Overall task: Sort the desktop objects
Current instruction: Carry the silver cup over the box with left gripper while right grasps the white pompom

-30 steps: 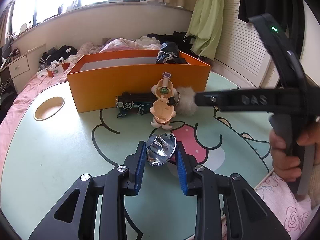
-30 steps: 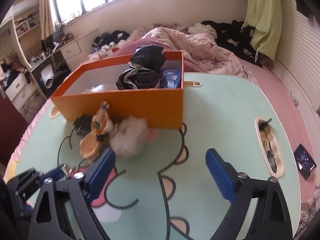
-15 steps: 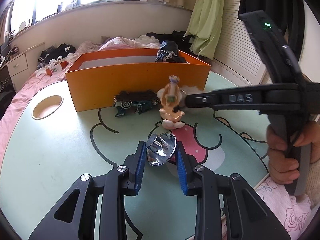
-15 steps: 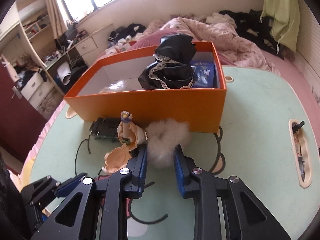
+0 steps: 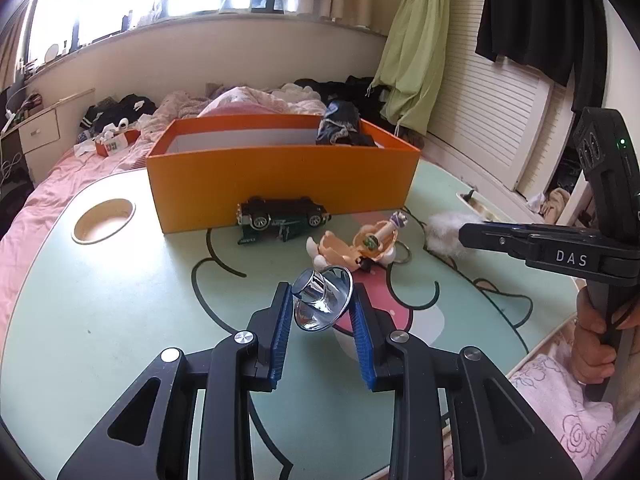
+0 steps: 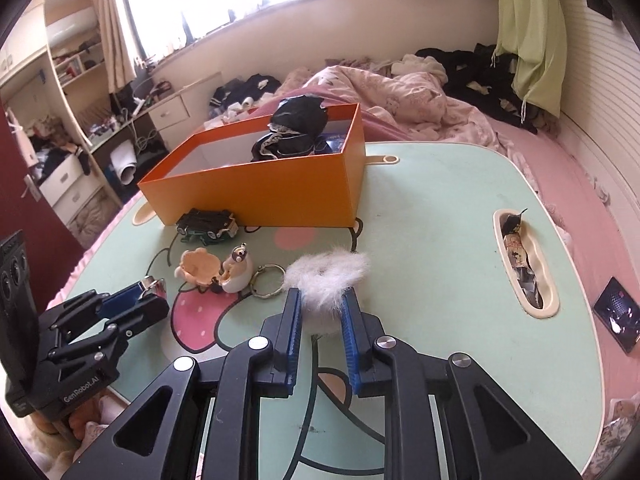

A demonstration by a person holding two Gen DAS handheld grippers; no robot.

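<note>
My left gripper is shut on a shiny metal funnel and holds it above the green table. My right gripper is shut on a white fluffy pom-pom, which has a key ring and a peach figure toy attached. The toy lies on the table in the left wrist view, with the pom-pom at the right gripper's tip. An orange box stands behind, holding black cloth.
A dark toy car lies against the box front; it also shows in the right wrist view. The table has a round cup hole at left and an oblong slot with small items at right. A bed with clothes surrounds the table.
My right gripper closed on the pom-pom, then pulled it back to the right, dragging the figure toy away from the box. My left gripper still holds the funnel, slightly shifted.
</note>
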